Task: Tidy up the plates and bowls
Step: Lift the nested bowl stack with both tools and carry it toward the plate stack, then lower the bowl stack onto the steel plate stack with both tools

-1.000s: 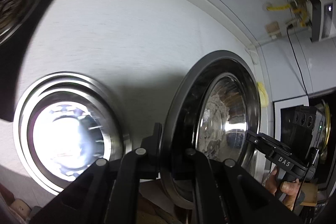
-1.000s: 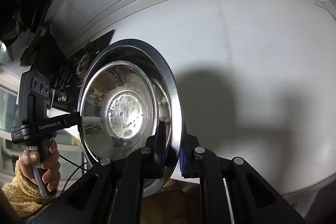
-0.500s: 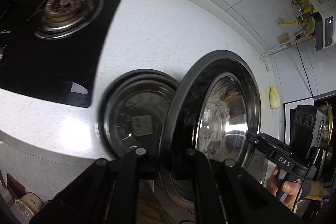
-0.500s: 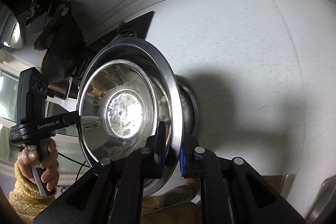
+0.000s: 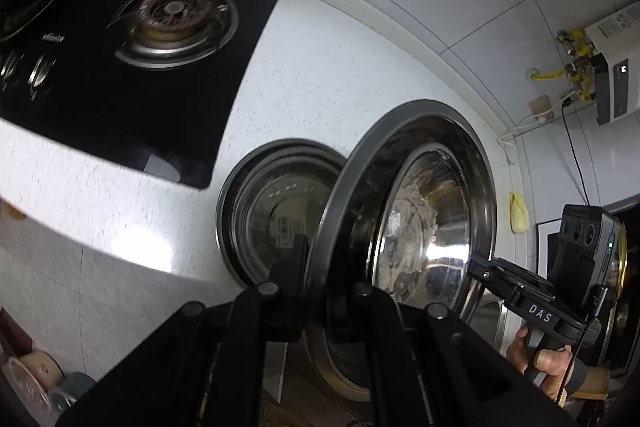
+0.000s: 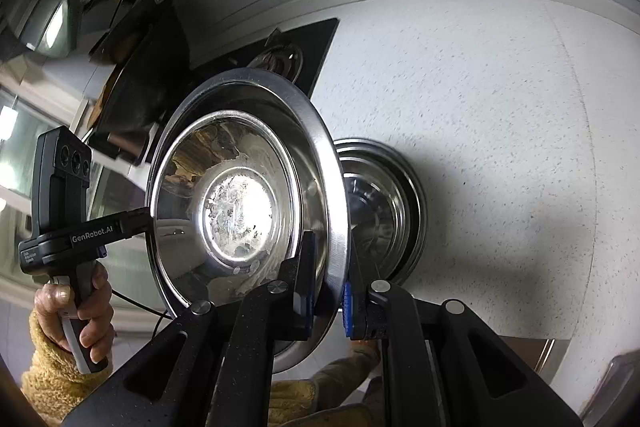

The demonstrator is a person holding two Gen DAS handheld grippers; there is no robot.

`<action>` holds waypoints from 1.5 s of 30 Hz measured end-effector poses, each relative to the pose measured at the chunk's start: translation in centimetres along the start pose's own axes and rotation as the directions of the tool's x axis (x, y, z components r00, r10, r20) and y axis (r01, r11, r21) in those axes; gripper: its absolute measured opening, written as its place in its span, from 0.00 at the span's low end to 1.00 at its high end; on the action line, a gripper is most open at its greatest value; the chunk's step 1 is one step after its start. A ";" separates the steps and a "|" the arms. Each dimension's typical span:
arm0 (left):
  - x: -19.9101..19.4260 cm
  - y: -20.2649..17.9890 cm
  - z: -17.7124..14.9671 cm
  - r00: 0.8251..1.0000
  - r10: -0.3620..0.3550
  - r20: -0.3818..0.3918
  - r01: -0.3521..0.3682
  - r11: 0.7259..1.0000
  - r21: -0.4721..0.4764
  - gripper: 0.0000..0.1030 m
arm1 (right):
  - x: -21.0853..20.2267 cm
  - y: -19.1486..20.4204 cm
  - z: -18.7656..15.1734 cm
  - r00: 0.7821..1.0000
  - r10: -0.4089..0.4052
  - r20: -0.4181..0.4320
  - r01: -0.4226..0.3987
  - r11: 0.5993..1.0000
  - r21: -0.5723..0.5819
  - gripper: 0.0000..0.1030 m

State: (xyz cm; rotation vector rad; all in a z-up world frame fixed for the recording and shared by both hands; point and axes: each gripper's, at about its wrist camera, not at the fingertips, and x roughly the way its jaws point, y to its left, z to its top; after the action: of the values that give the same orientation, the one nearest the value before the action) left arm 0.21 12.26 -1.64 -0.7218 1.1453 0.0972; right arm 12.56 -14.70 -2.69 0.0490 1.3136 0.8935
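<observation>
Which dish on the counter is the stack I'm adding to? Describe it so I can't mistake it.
Start at the black gas hob set into the white counter. Just off the hob's near corner, a steel stack of nested dishes lies flat on the counter. Unlike the steel plate held up on edge by both tools, the stack rests on the counter and nothing grips it.

Dim fisheye views, dark corners; glare on countertop (image 5: 144, 251); slight motion blur.

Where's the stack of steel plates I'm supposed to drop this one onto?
The plate stack sits on the white counter, right of the black stove, just behind the held plate.
</observation>
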 end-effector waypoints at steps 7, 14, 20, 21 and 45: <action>1.1 1.2 -1.4 0.999 0.039 -0.027 -0.041 0.998 -0.042 0.06 | 1.9 -0.8 -1.1 0.999 0.034 -0.040 -0.033 0.999 0.016 0.11; 2.0 2.0 -0.7 0.999 0.041 -0.031 -0.042 0.999 -0.025 0.06 | 2.8 -0.6 -0.9 0.999 0.027 -0.021 -0.026 0.999 0.045 0.11; 4.8 3.8 0.1 0.998 0.005 -0.068 -0.008 0.999 -0.043 0.06 | 4.6 -1.5 -0.8 1.000 0.002 -0.018 0.000 0.996 0.093 0.11; 5.5 4.2 0.2 0.997 0.005 -0.083 -0.009 0.999 -0.046 0.06 | 5.1 -1.8 -1.0 1.000 -0.003 -0.026 0.006 0.994 0.107 0.11; 13.6 6.7 1.9 0.989 0.029 -0.146 -0.036 0.998 -0.044 0.06 | 9.3 -4.8 -0.4 0.995 -0.073 -0.061 0.081 0.987 0.142 0.11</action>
State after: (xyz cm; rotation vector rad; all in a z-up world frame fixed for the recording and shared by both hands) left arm 4.80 14.70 -16.02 -0.7614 1.2982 0.1008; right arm 14.60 -12.65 -12.75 0.0858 1.4213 0.7375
